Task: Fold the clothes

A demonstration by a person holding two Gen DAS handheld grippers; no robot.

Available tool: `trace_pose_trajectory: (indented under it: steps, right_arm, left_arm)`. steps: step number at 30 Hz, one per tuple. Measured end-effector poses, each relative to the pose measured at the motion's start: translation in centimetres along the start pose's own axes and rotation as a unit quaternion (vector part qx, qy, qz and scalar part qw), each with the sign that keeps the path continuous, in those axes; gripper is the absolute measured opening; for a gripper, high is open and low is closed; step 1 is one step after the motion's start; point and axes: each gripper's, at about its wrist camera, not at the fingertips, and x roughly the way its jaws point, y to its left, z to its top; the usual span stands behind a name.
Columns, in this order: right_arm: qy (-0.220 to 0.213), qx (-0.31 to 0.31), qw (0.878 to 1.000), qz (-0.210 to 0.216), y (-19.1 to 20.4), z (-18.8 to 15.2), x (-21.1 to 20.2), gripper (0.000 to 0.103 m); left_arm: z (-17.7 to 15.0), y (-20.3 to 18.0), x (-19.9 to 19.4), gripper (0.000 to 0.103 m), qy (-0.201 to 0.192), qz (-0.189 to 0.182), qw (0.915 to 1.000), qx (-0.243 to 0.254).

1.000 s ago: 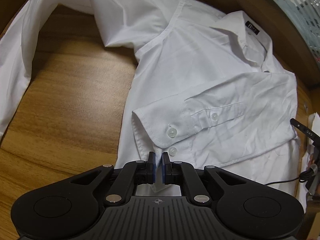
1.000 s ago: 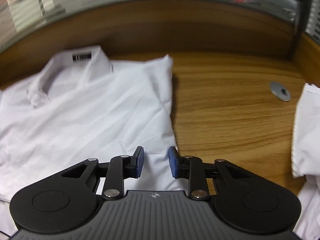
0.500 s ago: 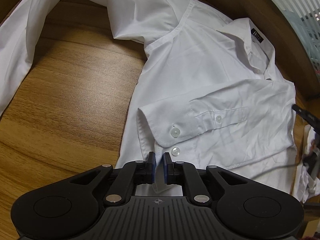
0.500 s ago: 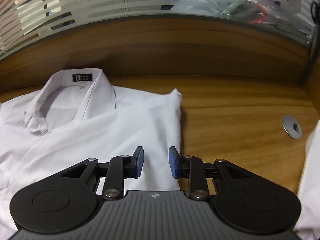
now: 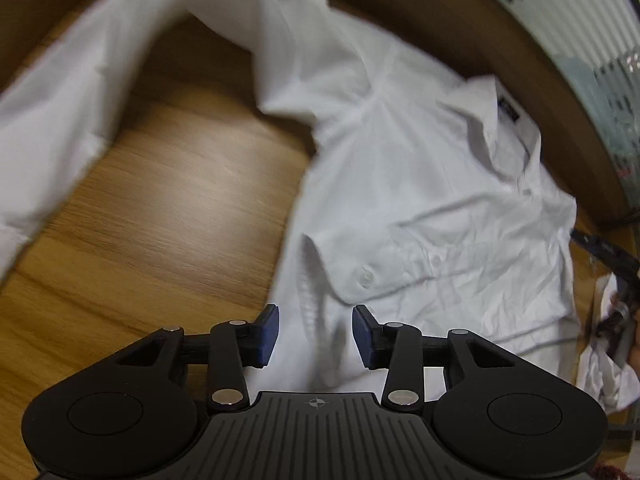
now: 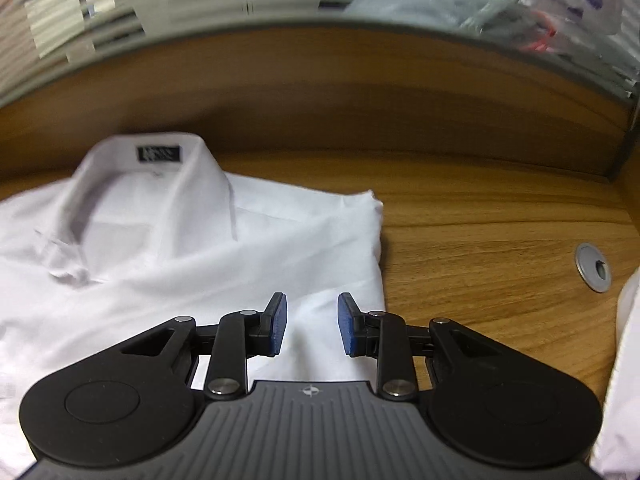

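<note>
A white dress shirt [image 5: 420, 184] lies spread on a wooden table [image 5: 168, 216]. Inside its collar [image 6: 160, 184] sits a small dark label [image 6: 159, 154] with pale lettering, too blurred to read in either view.

In the left wrist view, one sleeve is folded across the shirt's body, its buttoned cuff [image 5: 360, 272] lying just ahead of the left claw [image 5: 314, 334]. The other sleeve [image 5: 80, 92] trails away over the table to the upper left. The left claw's jaws are opening; shirt fabric lies below the gap between the blue pads [image 5: 267, 334], and neither pad presses on it.

In the right wrist view, the right claw [image 6: 312, 324] hovers over the shirt's folded side near its right-hand edge, with the collar up and to the left. Its jaws stand partly apart and grip nothing. A round metal cable port [image 6: 594, 267] is set in the table to the right, well apart from the shirt. More white cloth [image 6: 624, 380] shows at the right edge.
</note>
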Motion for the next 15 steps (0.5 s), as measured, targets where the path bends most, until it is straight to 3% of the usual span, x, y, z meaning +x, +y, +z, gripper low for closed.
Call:
trace_pose_trajectory:
  steps: [6, 10, 15]
  right_arm:
    - [0.008, 0.0, 1.0, 0.004, 2.1, -0.7, -4.2, 0.044]
    - [0.011, 0.011, 1.0, 0.013, 3.1, -1.6, -6.4, 0.05]
    - [0.023, 0.006, 1.0, 0.018, 4.6, -2.9, -8.2, 0.05]
  left_arm:
    - [-0.8, 5.2, -3.4, 0.056, -0.072, 0.057, 0.9916, -0.091]
    - [-1.6, 9.1, -5.0, 0.056, -0.111, 0.083, 0.9759, -0.168]
    - [-1.9, 12.6, -6.0, 0.056, -0.136, 0.083, 0.9566, -0.244]
